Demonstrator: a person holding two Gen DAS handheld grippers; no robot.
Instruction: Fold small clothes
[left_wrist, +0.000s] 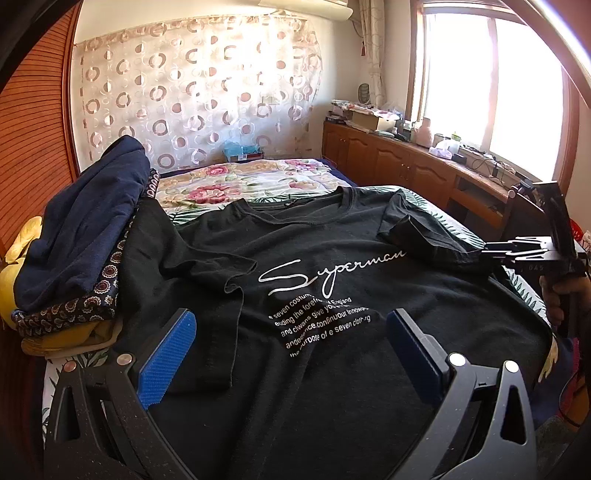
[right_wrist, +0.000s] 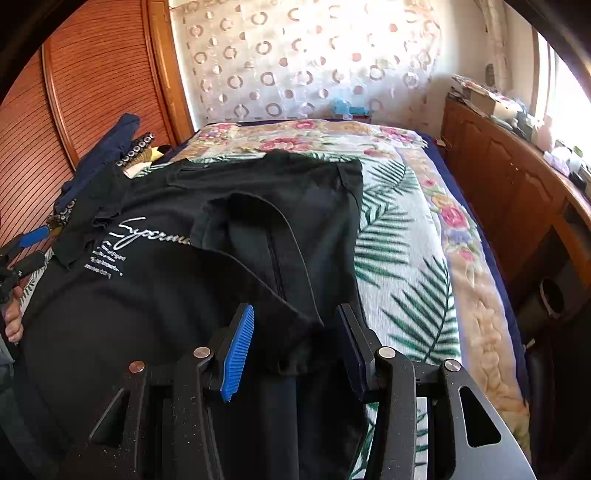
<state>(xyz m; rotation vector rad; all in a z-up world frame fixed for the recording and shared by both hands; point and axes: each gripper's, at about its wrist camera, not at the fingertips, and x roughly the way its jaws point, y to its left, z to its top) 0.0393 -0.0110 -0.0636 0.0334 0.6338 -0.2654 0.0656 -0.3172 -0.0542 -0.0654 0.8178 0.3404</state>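
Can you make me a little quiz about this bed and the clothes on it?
1. True or false: both sleeves of the black T-shirt are folded in over its front.
2. The navy garment tops a pile. On which side of the shirt is it, in the left wrist view?
A. left
B. right
C. on its front
3. Fill in: the big white script word on the shirt reads ____.

Key: 1 true. 2 A. 3 Superman.
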